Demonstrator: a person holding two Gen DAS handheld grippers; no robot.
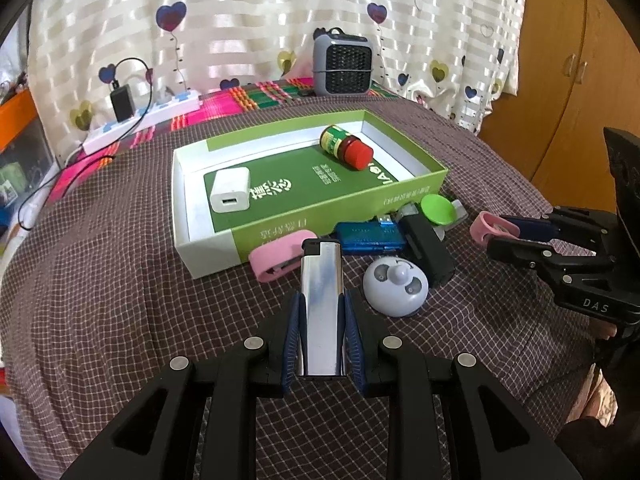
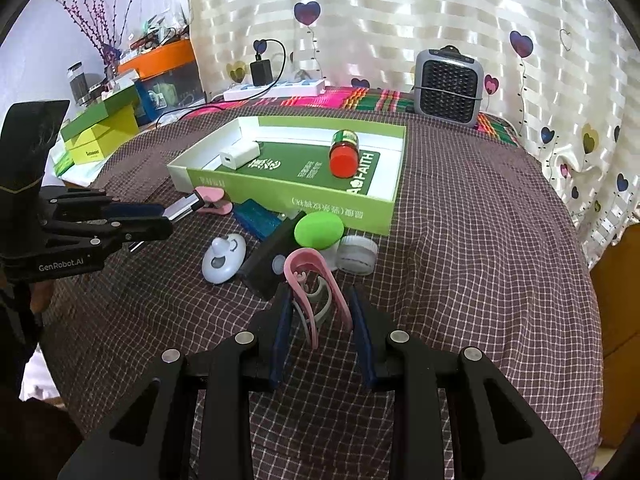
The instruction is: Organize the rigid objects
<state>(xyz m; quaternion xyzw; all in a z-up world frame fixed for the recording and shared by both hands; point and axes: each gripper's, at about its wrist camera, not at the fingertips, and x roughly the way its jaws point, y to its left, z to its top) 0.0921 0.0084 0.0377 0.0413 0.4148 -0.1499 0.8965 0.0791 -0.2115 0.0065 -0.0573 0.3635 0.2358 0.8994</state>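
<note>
My left gripper (image 1: 322, 308) is shut on a chrome lighter (image 1: 322, 300), held near the front of the green box (image 1: 280, 232); it also shows in the right wrist view (image 2: 160, 216). My right gripper (image 2: 320, 308) is shut on a pink clip (image 2: 316, 292); it also shows in the left wrist view (image 1: 492, 232). The box (image 2: 340, 208) holds a white charger (image 1: 230, 192) and a red-capped bottle (image 1: 348, 146). Beside the box lie a pink clip (image 1: 276, 260), a blue USB device (image 1: 368, 236), a black block (image 1: 428, 248), a white round gadget (image 1: 396, 288) and a green disc (image 1: 438, 210).
A grey fan heater (image 1: 342, 66) and a white power strip (image 1: 144, 120) with a black adapter stand at the back by the curtain. Green boxes (image 2: 100, 132) and an orange shelf are at the far left. A wooden cabinet (image 1: 580, 100) stands at the right.
</note>
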